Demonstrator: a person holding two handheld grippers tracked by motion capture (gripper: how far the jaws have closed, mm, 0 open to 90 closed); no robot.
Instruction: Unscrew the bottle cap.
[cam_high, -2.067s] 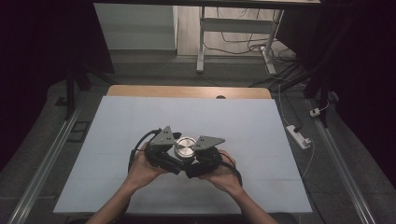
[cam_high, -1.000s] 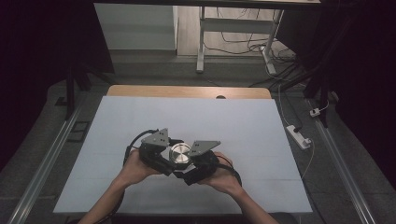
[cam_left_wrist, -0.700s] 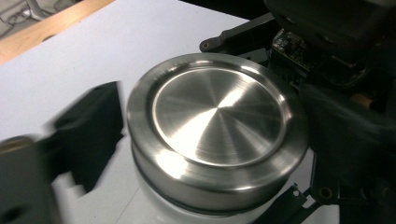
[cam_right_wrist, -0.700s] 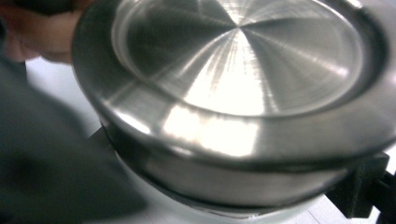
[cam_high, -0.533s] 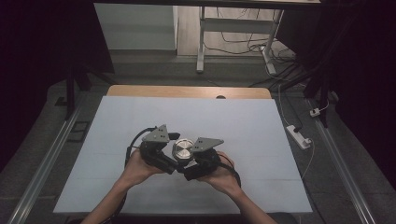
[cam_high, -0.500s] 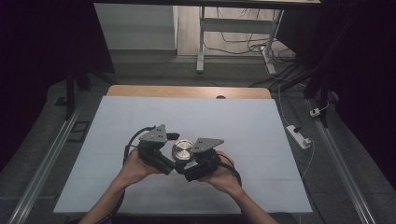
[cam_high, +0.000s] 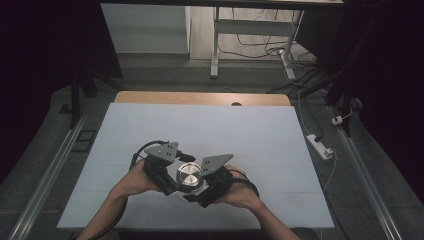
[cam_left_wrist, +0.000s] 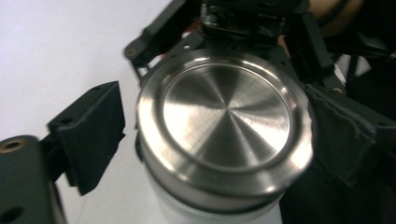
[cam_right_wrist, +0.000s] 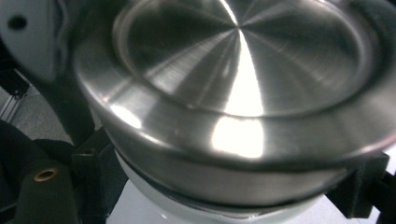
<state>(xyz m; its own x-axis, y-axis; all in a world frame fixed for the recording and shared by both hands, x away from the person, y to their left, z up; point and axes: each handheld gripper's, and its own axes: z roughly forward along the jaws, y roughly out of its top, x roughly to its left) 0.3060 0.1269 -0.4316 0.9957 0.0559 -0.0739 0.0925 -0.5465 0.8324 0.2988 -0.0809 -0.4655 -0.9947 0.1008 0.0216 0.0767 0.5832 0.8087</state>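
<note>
High view, lower centre: one steel-lidded white jar (cam_high: 189, 175) sits between two grippers. Right gripper (cam_high: 207, 187) clamps its body tightly. Left gripper (cam_high: 172, 182) has just been closing around the lid (cam_left_wrist: 226, 121), left pad (cam_left_wrist: 91, 133) apart from it.

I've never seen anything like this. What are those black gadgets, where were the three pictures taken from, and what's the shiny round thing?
There is no robot here: a person holds a hand-worked claw in each hand. One camera looks down on the table from above, and one rides on each claw, giving the two close-ups. The right claw grips a white jar just under its steel lid. The left claw has just been closing its jaws around that lid, and one pad is not yet touching it.
</note>
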